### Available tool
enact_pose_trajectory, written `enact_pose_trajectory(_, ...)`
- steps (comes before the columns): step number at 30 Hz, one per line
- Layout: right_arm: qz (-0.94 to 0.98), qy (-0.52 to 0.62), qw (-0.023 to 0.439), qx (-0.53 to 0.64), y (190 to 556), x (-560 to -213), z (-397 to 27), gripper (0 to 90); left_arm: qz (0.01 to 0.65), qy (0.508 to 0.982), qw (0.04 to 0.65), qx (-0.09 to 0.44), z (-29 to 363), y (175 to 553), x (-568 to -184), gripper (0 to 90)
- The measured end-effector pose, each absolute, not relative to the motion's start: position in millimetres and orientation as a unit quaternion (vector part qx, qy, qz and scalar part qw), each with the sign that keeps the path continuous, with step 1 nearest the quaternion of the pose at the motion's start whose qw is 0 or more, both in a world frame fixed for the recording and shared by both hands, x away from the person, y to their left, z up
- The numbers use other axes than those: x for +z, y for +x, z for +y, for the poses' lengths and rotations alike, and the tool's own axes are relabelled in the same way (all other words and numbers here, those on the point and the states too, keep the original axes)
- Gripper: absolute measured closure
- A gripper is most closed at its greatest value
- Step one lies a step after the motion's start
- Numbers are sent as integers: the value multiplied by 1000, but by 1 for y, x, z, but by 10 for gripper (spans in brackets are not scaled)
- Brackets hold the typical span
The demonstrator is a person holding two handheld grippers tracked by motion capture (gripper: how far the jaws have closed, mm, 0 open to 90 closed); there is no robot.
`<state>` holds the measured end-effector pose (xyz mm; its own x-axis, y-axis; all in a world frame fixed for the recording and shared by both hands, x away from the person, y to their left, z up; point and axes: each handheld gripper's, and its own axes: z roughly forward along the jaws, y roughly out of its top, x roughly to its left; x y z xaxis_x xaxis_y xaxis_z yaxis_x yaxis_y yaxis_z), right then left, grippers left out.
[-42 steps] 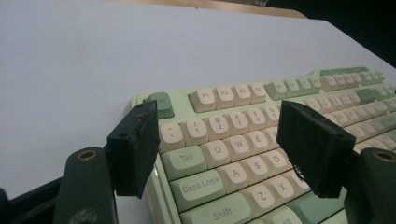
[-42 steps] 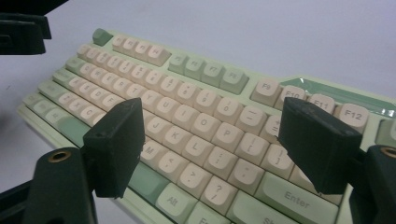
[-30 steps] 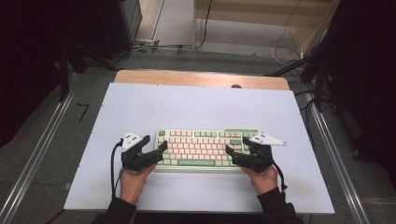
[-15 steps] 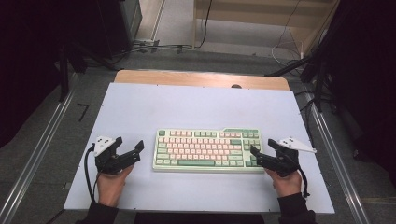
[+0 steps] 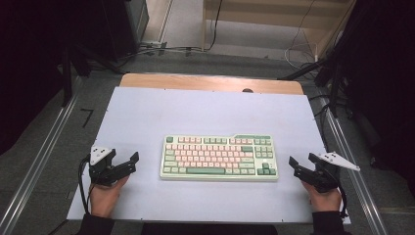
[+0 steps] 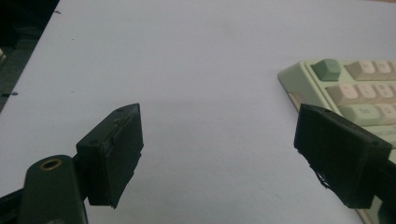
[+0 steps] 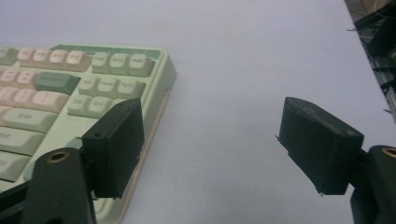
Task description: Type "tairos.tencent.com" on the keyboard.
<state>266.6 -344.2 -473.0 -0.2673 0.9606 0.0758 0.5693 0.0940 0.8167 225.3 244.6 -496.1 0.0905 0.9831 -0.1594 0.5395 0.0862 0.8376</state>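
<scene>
High view shows, nearest the person, the left gripper (image 5: 128,161) and the right gripper (image 5: 300,166) low over the white worktop (image 5: 205,112), one at each side. Both sets of jaws stand wide apart with nothing between them; the left jaws have just been opening. Between the two grippers, touching neither, the green and pink keyboard (image 5: 219,157) lies flat. Beyond the white sheet runs a wooden edge (image 5: 210,82).
</scene>
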Motion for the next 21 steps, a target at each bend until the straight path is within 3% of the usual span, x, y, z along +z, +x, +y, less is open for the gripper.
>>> enact_pose_trajectory(5,689,566,258,373,263,-476,-358,202,624,615,378,299,244,229,-499,160)
enact_pose_trajectory(21,675,601,256,344,266,-487,-380,205,644,599,377,290,248,235,-503,176)
